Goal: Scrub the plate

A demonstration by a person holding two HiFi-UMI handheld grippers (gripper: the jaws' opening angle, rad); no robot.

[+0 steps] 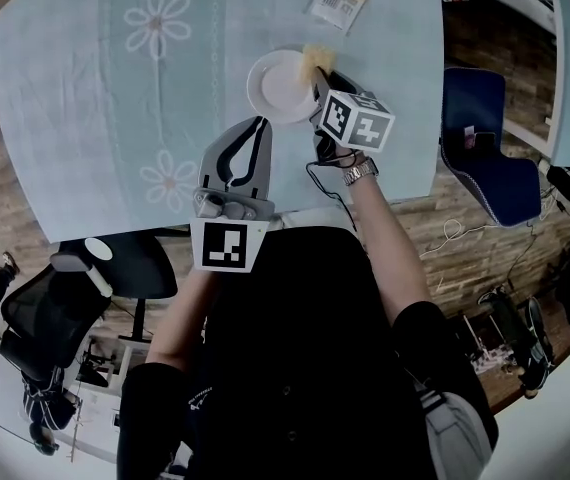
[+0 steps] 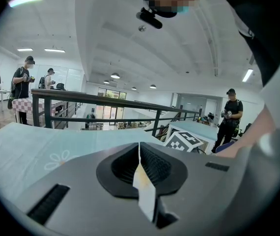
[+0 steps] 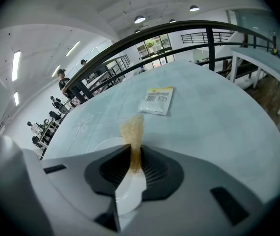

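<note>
- The white round plate lies flat on the tabletop, which is covered by a pale blue cloth with white flower prints, near the edge closest to the person.
- A coarse yellow-brown sponge sits over the plate's far right rim. Whether it presses on the plate cannot be told.
- The right hand-held gripper has its jaws closed on that sponge. In the right gripper view the sponge sticks up from between the dark ribbed pads, with the plate just below.
- The left hand-held gripper points at the plate's near left rim, just beside it. In the left gripper view its jaws are pressed together with nothing between them.
- A small clear packet with a yellow-topped label lies flat beyond the plate, well apart from it.
</note>
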